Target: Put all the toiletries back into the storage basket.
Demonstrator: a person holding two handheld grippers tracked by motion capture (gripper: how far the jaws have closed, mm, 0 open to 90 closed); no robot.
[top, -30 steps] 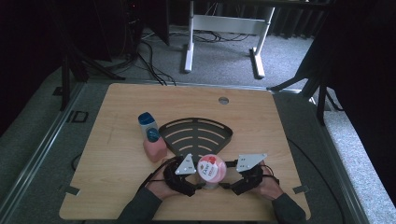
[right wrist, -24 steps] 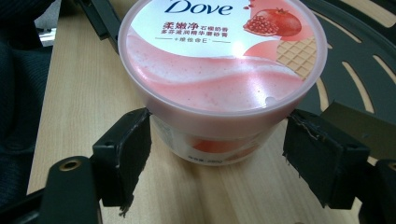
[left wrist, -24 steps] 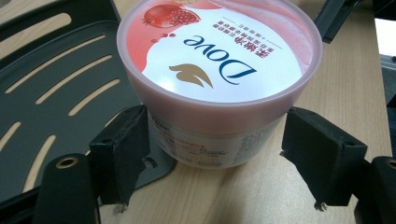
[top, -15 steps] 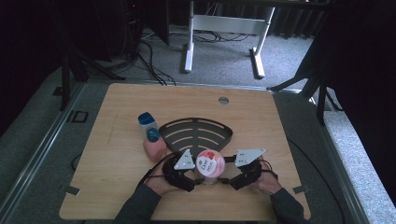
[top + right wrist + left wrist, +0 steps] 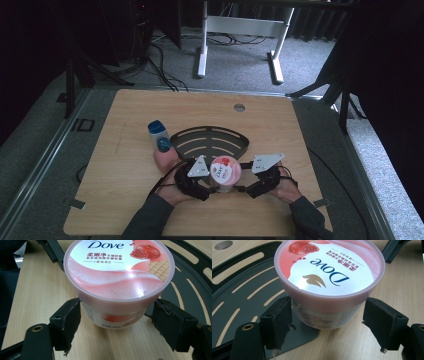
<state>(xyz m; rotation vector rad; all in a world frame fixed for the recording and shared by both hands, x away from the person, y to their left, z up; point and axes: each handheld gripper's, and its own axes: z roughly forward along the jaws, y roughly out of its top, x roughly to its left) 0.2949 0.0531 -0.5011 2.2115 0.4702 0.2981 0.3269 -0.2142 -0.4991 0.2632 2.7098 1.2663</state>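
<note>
Dove scrub tub (image 5: pixel 329 277), lid on, contents hidden, sits at the near middle of the desk (image 5: pixel 125 115), its base partly over the near edge of the black slotted tray (image 5: pixel 210 141), rest on wood. Both tools flank it. Left hand-held gripper (image 5: pixel 332 322): jaws spread around the tub wall, left pad about touching, right pad apart, so not clamped. Right hand-held gripper (image 5: pixel 117 325): jaws also spread, small gaps both sides, released. Step looks like a two-sided grasp being set up. Next move likely needs closing squarely below the lid rim, evenly. Pink bottle with blue cap (image 5: pixel 161 145) stands just left of the tray; nothing lies fully in the tray.
</note>
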